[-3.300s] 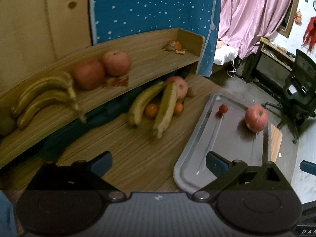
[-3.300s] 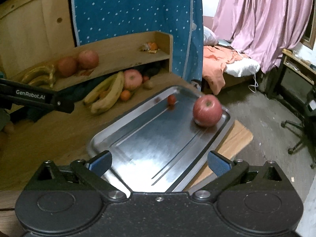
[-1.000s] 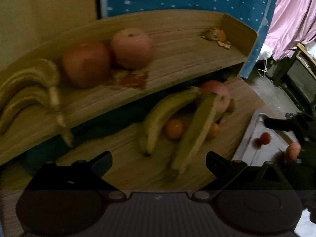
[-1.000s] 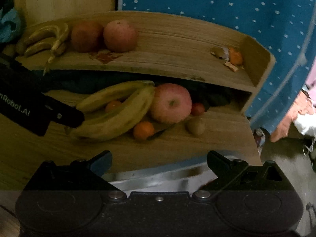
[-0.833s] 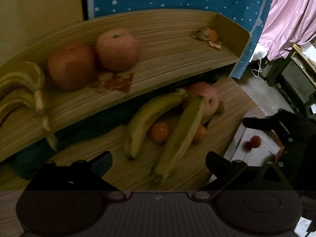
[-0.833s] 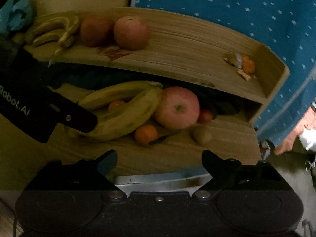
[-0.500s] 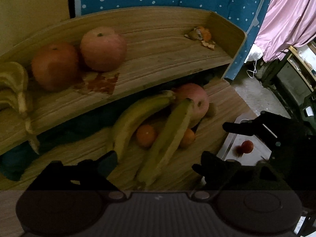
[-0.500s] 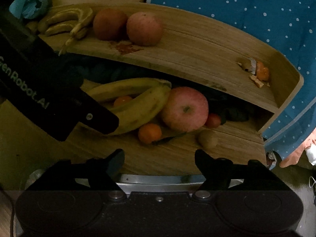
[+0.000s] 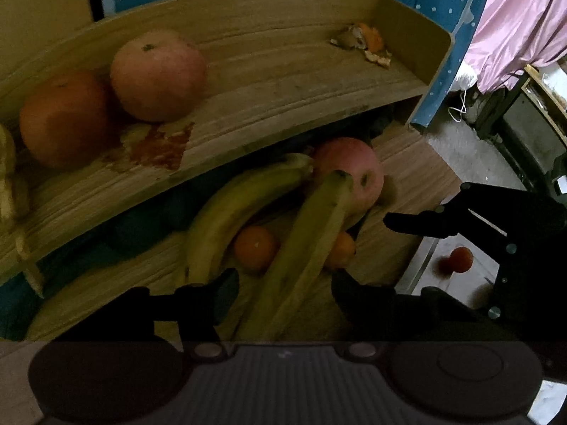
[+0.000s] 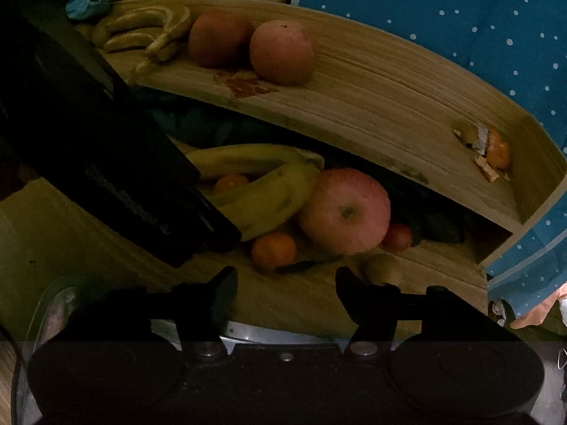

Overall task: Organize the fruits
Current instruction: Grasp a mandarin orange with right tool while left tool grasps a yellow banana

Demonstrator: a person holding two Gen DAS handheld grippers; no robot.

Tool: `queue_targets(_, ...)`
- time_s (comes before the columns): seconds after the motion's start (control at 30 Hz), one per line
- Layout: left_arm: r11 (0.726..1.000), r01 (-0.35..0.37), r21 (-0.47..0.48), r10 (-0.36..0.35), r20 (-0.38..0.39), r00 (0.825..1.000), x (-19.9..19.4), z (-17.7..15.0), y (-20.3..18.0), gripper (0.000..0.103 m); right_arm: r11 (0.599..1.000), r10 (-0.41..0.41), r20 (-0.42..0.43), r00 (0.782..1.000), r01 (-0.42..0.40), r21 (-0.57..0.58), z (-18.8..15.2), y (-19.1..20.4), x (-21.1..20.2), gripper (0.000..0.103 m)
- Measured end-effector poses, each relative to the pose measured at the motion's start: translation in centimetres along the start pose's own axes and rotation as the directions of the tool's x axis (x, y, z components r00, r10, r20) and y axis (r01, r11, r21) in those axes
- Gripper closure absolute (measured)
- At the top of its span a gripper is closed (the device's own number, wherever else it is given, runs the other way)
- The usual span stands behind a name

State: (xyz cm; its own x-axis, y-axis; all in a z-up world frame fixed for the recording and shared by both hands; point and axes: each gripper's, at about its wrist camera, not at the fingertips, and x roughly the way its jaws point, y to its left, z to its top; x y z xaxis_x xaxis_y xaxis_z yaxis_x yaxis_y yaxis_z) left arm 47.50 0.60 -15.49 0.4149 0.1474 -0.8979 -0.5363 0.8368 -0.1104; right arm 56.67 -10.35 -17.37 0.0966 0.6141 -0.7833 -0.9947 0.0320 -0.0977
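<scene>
Dim wooden desk (image 9: 407,173) under a curved shelf (image 9: 283,81): fruit piled beneath it.

The nearest banana (image 9: 304,248) runs out between the parted fingers of my left gripper (image 9: 283,288), not yet pinched; I judge it soft, easily bruised, best taken mid-length, gently. My right gripper (image 10: 285,288), also apart and empty, faces a small orange (image 10: 273,250) beside the heavier, smooth apple (image 10: 345,211); a metal tray (image 10: 269,333) lies below.

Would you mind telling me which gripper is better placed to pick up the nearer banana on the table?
Left. The left gripper is open with the nearer banana already running between its fingers. The right gripper is open too, but faces the small orange and apple.
</scene>
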Motion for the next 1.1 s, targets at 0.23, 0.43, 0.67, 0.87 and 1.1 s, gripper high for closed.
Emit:
queue_targets(0.23, 1.0, 0.007, 0.002, -0.007, -0.025, 1.0, 1.3, 0.4, -0.1, 0.042, 1.0, 0.004, -0.016, 1.0, -0.004, -0.005, 0.4, 0.1, 1.0, 0.048)
queue_targets(0.43, 1.0, -0.003, -0.01, 0.002, -0.035, 0.999, 1.8, 0.7, 0.0, 0.044, 1.0, 0.009, -0.01, 1.0, -0.009, 0.001, 0.7, 0.2, 1.2, 0.055)
queue_targets(0.67, 1.0, -0.003, -0.027, 0.002, -0.032, 0.999, 1.8, 0.7, 0.5, 0.045, 1.0, 0.019, -0.008, 1.0, -0.019, 0.017, 1.0, 0.1, 1.3, 0.056)
queue_targets(0.87, 1.0, -0.003, -0.024, 0.002, -0.03, 1.0, 1.6, 0.6, 0.4, 0.047, 0.999, 0.037, -0.011, 0.999, -0.037, 0.007, 1.2, 0.8, 0.9, 0.072)
queue_targets(1.1, 1.0, 0.004, -0.014, -0.005, -0.03, 1.0, 1.3, 0.2, 0.2, 0.055, 0.999, 0.035, -0.022, 0.999, -0.034, 0.023, 0.8, 0.9, 0.4, 0.073)
